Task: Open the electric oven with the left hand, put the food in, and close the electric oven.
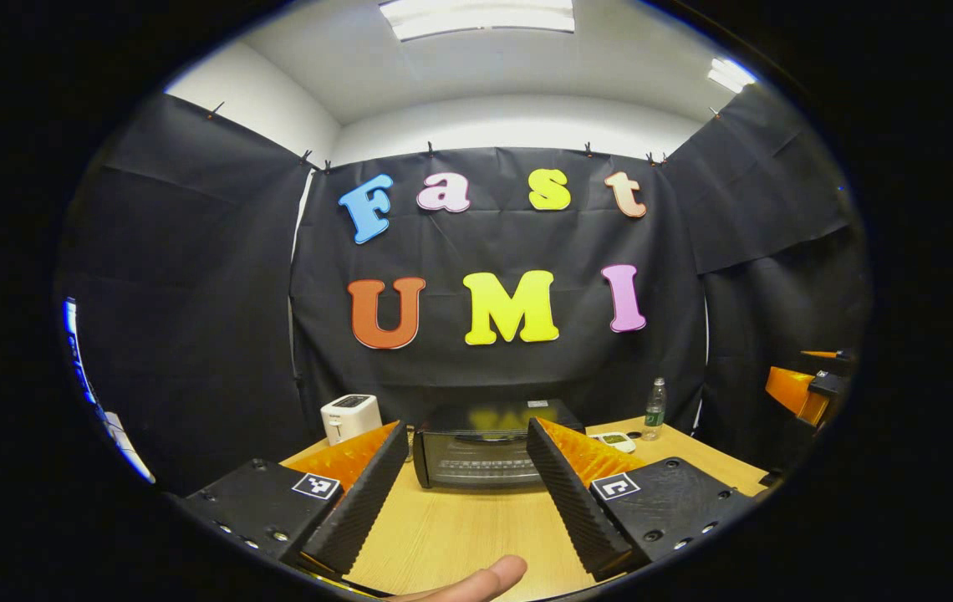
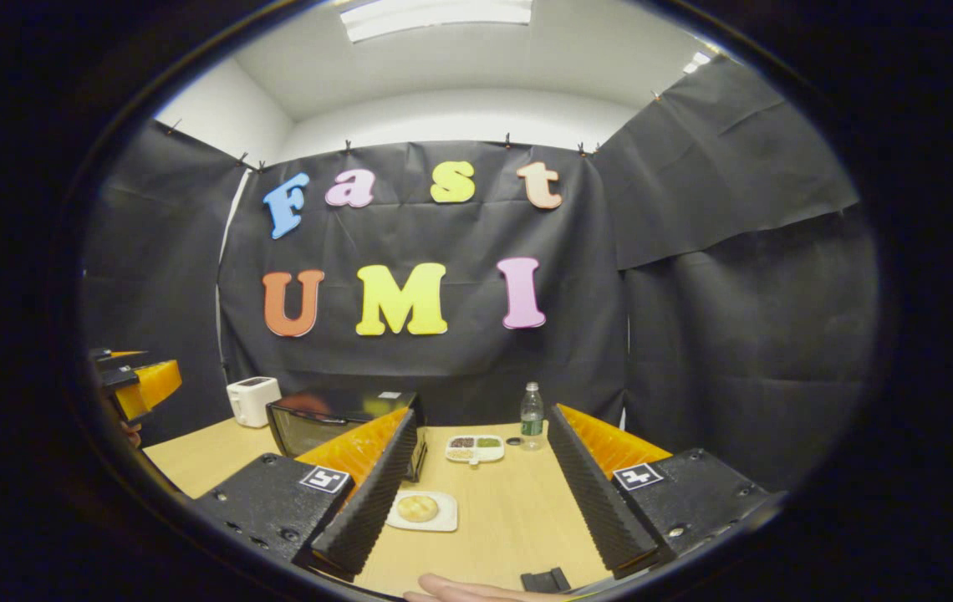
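Black electric oven (image 1: 485, 447) shut, upright on table — round bun (image 2: 418, 507) on white plate (image 2: 443, 520).

Left gripper (image 1: 466, 493) level, jaws spread wide, gripping nothing; fingertip (image 1: 476, 581) at bottom edge. Right gripper (image 2: 481, 493) level, jaws wide apart, empty; finger (image 2: 476, 590) below.

Oven (image 1: 485, 447): glossy dark top, glass door. Table (image 1: 460, 535): smooth wood grain. Toaster (image 1: 350, 415): white plastic.

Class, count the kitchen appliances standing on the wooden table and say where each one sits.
2. The black electric oven stands mid-table, door shut; the white toaster stands to its left, by the black cloth wall. Others may be hidden behind the grippers.
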Tool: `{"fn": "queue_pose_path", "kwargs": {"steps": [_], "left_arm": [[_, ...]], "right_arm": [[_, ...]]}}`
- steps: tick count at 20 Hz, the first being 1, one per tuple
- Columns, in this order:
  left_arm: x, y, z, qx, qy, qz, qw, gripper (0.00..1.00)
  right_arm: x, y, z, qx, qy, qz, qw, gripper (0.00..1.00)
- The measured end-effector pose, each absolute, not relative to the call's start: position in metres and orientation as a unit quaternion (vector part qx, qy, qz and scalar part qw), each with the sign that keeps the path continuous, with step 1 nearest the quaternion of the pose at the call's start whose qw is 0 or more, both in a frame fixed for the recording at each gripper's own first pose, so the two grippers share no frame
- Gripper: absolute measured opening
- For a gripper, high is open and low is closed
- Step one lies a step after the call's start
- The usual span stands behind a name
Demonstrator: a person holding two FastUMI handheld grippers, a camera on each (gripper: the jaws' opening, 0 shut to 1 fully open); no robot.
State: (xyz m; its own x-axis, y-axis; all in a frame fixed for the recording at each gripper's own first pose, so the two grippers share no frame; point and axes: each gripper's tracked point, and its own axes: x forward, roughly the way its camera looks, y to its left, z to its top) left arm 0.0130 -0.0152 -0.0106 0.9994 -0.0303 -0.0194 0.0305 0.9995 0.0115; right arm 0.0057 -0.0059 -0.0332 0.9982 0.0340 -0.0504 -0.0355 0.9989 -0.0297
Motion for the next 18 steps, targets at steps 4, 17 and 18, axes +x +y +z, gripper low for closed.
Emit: {"fn": "queue_pose_path", "kwargs": {"steps": [4, 17, 18], "left_arm": [[0.044, -0.037, -0.016, -0.025, 0.029, -0.069, 0.997, 0.93], [0.223, -0.020, -0.083, -0.032, 0.088, -0.068, 0.993, 0.93], [0.234, -0.020, -0.091, -0.029, 0.096, -0.068, 0.993, 0.93]], "right_arm": [[0.009, -0.009, -0.031, -0.015, 0.017, 0.021, 1.000, 0.96], [0.005, -0.016, -0.029, -0.017, 0.006, 0.030, 0.999, 0.96], [0.005, -0.017, -0.031, -0.015, 0.008, 0.031, 0.999, 0.96]]}}
